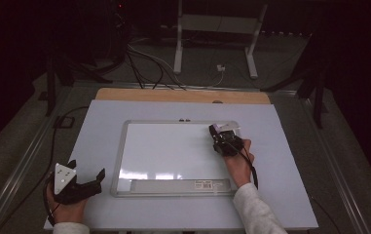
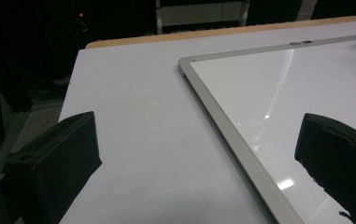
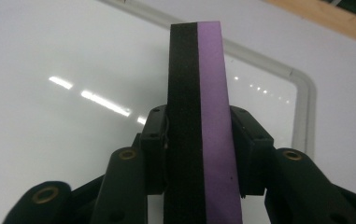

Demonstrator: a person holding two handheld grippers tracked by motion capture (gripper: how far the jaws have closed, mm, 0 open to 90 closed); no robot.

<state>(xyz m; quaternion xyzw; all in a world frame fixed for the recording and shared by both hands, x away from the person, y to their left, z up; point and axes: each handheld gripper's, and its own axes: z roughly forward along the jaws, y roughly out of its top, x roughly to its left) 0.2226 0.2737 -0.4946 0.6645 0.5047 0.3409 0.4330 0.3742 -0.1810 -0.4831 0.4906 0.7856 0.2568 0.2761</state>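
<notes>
- Near the whiteboard's [image 1: 173, 151] far right corner, the right gripper [image 1: 220, 131] fingers [image 3: 252, 140] clench a black-and-purple eraser [image 3: 199, 116] above its surface.
- By the desk's [image 1: 280, 146] near left corner, the left gripper [image 1: 86, 176] fingers [image 2: 68, 149] gape wide, holding nothing.

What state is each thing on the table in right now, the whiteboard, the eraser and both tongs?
Whiteboard: flat on the table, surface wiped clean, no marks visible.
Eraser: clamped in the right tongs, over the board's far right corner.
Right tongs: shut on the eraser.
Left tongs: open, empty, left of the board.
</notes>
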